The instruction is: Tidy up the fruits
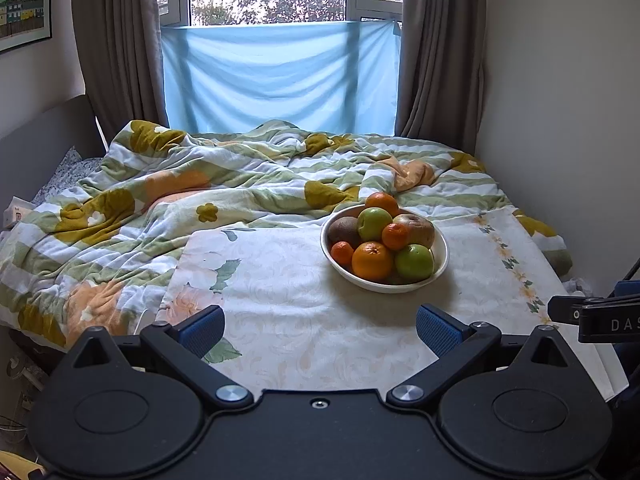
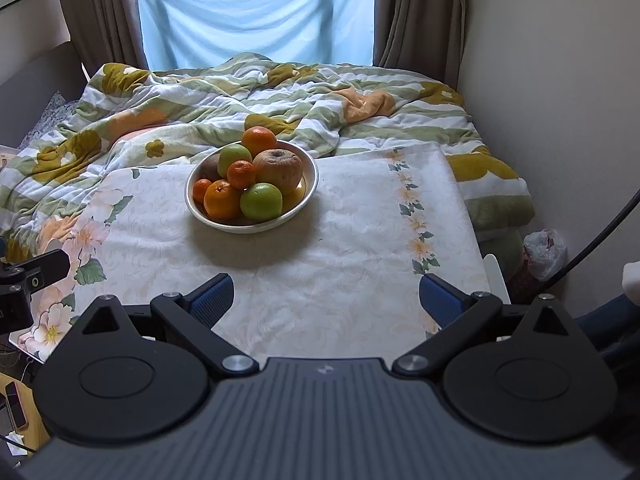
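Left claw (image 1: 320,330): jaws spread wide, nothing held, poised low over the table (image 1: 280,280) at bottom of frame. Right claw (image 2: 326,300): likewise wide and empty, bottom of its frame.

Fruits all gathered in a white bowl (image 2: 308,192), none loose on the cloth. Contents noted, left to right in the right wrist view: small mandarin (image 2: 201,190), kiwi behind it, large orange (image 2: 222,200), green apple (image 2: 261,201), wrinkled brown apple (image 2: 279,170).

Bowl sits up and right of centre from the left claw, up and left of centre from the right claw; neither clearly nearer. No long axis: bowl round.

Arrangement consistent with fruit awaiting sorting out, or already collected.
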Tool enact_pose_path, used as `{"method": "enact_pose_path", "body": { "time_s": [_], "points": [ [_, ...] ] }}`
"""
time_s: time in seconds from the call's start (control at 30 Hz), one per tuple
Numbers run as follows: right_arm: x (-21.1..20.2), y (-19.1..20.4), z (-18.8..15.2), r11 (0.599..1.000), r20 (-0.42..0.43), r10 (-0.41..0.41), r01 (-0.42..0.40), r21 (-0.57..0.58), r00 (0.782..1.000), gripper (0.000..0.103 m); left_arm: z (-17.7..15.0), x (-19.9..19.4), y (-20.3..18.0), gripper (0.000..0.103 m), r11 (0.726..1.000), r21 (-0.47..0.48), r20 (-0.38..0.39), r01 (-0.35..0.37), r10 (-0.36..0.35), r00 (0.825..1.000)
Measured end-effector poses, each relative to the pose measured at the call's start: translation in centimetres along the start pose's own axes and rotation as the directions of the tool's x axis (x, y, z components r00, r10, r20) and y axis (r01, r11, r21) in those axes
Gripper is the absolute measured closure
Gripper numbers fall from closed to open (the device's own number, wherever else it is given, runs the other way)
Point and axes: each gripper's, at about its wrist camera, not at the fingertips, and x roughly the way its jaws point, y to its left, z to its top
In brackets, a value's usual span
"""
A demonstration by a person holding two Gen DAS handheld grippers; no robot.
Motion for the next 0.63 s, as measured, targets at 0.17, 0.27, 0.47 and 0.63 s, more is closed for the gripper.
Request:
{"method": "enact_pose_path", "body": {
  "time_s": [0.17,0.27,0.47,0.63],
  "points": [
    [0.01,0.07,0.18,1.000,0.003,-0.002,0.002,0.003,1.000,0.000,0.16,0.13,-0.03,0.000,1.000,0.005,-0.001,-0.009,0.009,1.000],
    [0.06,0.06,0.26,1.000,0.002,-0.002,0.002,0.005,1.000,0.000,0.23,0.21,-0.10,0.000,1.000,0.013,0.004,0.000,0.000,1.000],
    [0.12,0.01,0.27,1.000,0.001,-0.002,0.002,0.006,1.000,0.000,0.36,0.43,-0.28,0.000,0.999,0.026,0.012,-0.046,0.046,0.999],
    [0.18,-0.04,0.33,1.000,0.000,0.000,0.000,0.007,1.000,0.000,0.22,0.71,0.35,0.000,0.999,-0.012,0.007,-0.038,0.039,0.999]
  ]
}}
